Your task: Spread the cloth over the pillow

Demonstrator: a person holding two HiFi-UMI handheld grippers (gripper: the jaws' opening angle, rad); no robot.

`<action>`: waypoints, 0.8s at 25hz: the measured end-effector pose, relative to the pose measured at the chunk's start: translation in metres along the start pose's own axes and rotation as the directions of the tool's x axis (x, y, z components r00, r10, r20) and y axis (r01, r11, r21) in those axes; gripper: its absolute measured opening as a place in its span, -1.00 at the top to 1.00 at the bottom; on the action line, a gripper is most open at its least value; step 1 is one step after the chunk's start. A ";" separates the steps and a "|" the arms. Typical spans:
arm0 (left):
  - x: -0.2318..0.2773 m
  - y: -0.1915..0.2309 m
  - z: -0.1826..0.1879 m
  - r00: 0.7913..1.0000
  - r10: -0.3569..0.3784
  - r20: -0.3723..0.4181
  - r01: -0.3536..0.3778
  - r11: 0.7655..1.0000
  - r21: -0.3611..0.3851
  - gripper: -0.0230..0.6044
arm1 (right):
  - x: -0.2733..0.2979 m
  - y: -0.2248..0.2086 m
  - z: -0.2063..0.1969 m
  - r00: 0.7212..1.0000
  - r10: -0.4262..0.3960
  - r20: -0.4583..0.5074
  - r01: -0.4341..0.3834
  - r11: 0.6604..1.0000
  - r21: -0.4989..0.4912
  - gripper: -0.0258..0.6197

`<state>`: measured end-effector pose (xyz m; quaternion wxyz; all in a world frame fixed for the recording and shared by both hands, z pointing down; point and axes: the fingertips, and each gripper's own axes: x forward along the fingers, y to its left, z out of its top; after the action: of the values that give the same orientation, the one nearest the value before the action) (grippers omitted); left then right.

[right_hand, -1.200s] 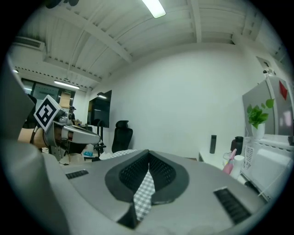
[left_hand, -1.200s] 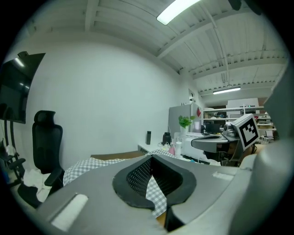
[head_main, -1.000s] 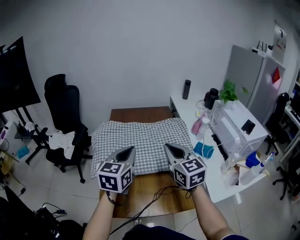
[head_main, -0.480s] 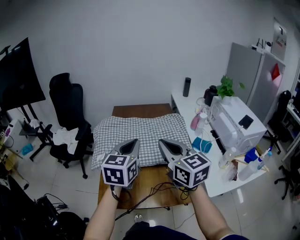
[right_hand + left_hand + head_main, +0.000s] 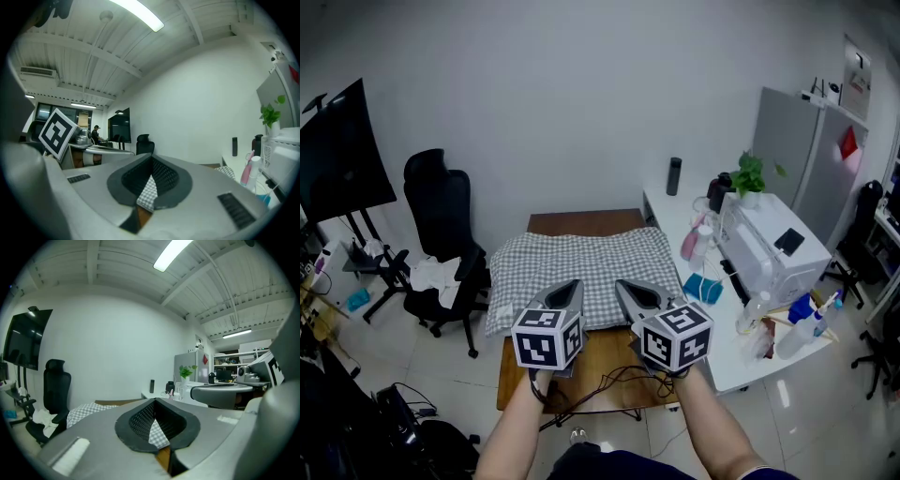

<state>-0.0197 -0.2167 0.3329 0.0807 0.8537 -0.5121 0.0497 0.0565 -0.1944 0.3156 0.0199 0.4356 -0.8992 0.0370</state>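
We note a gingham cloth, soft and puffy in outline. It lies smooth over the pillow it hides, on a brown wooden table, just ahead of and below the left tongs and right tongs. Beyond the right tongs, a white desk carries a dark cylindrical bottle and a potted plant. Both tongs are closed with nothing gripped. They sit side by side, forearms reaching forward, pointing roughly level. The check shows only past the pads.
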 end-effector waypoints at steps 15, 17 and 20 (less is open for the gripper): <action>-0.001 -0.005 0.001 1.000 -0.004 0.002 0.004 1.000 -0.006 0.90 | -0.001 -0.004 -0.002 1.000 -0.018 -0.008 0.018 1.000 -0.007 0.90; -0.001 -0.006 0.000 1.000 -0.004 -0.001 0.004 1.000 -0.007 0.90 | -0.002 -0.005 -0.002 1.000 -0.020 -0.009 0.020 1.000 -0.009 0.90; -0.002 -0.006 -0.001 1.000 -0.004 -0.003 0.004 1.000 -0.009 0.90 | -0.002 -0.004 -0.003 1.000 -0.022 -0.013 0.022 1.000 -0.011 0.90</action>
<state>-0.0152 -0.2126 0.3327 0.0856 0.8541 -0.5106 0.0486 0.0612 -0.1951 0.3184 0.0286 0.4449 -0.8944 0.0348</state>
